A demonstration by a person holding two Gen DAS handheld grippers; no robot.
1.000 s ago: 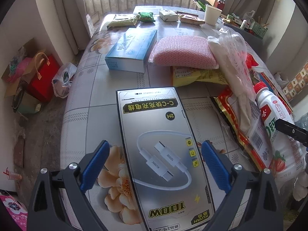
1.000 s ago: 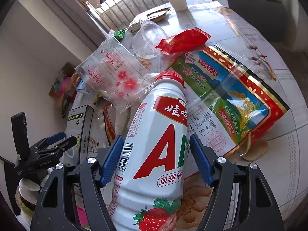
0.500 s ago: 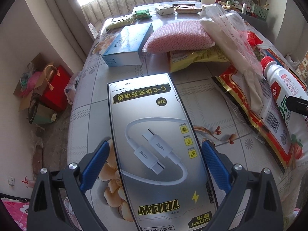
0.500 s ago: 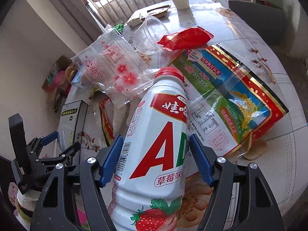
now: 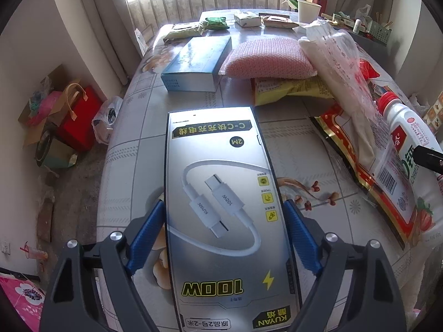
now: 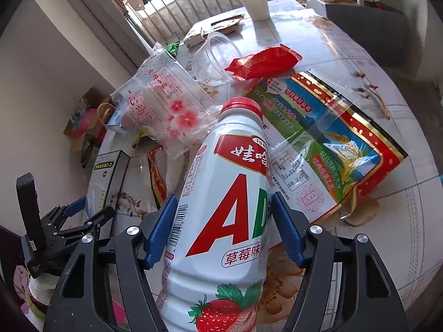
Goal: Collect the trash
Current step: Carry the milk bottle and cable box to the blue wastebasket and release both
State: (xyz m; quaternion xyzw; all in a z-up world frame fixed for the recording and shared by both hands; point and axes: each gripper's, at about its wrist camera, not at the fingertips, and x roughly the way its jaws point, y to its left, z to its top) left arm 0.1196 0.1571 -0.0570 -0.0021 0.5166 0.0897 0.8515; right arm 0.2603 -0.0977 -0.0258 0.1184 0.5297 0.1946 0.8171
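A: What could go wrong with the left gripper (image 5: pixel 224 238)? Its fingers (image 5: pixel 146 235) have just been closing on the cable box (image 5: pixel 221 207); they now meet both long edges, so I read it as clamped; but the hold sits near the box's close end, and most of its length runs out ahead of the fingers; lifted from there, the far end may well droop or swing, and the glossy card could slide out.

B: Agreed; the box lies lengthwise between the fingers, far end pointing away over the surface (image 5: pixel 133 138); a light pinch on thin card could also buckle the sides; I cannot tell how hard the pads press.

A: And the right gripper (image 6: pixel 224 229)?

B: Its fingers (image 6: pixel 160 229) are closed on the sides of the milk bottle (image 6: pixel 221 221), one on the barcode flank, one on the other; the red cap points away from them, the strawberry end comes back toward the wrist; the round, smooth body might roll or slip between flat pads, more so if any liquid is left inside, which I cannot see.

A: Anything ahead to snag?

B: The rice bag (image 6: pixel 326 144) lies beyond and beside the right-hand finger, the clear flowered bag (image 6: pixel 166 105) beyond the left-hand one; a low sweep could drag either off the surface; the two grippers are also close, so they might knock together.
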